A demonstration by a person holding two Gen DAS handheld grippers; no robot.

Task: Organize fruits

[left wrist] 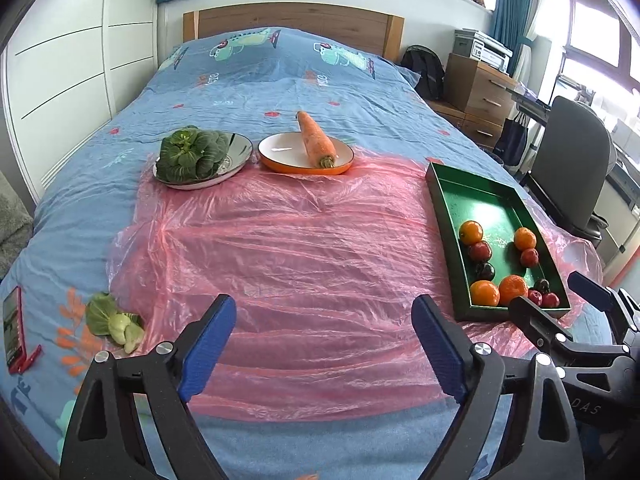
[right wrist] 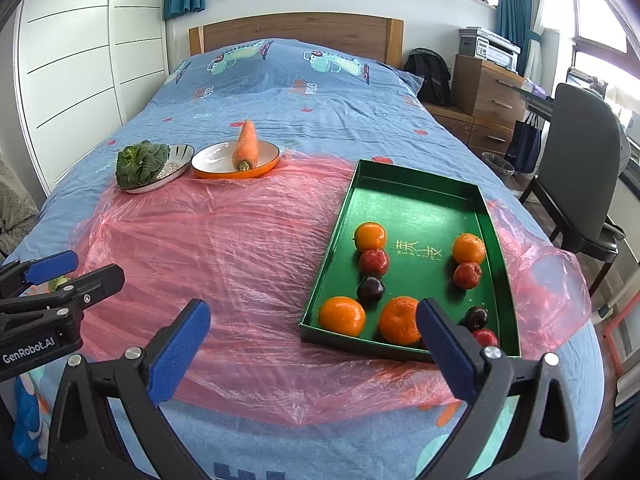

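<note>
A green tray point(right wrist: 404, 200) point(left wrist: 472, 196) lies on the pink plastic sheet point(right wrist: 224, 248) on the bed, holding several oranges point(right wrist: 342, 316), red fruits point(right wrist: 374, 262) and dark plums point(right wrist: 371, 289). My left gripper point(left wrist: 324, 344) is open and empty above the sheet, left of the tray. My right gripper point(right wrist: 314, 348) is open and empty, its right finger point(right wrist: 444, 344) in front of the tray's near edge. A carrot point(left wrist: 316, 140) lies on an orange-rimmed plate point(left wrist: 280, 152). Leafy greens point(left wrist: 190, 154) sit on a patterned plate point(left wrist: 236, 156).
A loose bok choy piece point(left wrist: 114, 322) and a red phone point(left wrist: 14, 328) lie on the blue bedcover at the left. A grey chair point(right wrist: 580, 184), wooden drawers point(right wrist: 486, 92) and a bin point(right wrist: 498, 164) stand right of the bed. White wardrobes line the left.
</note>
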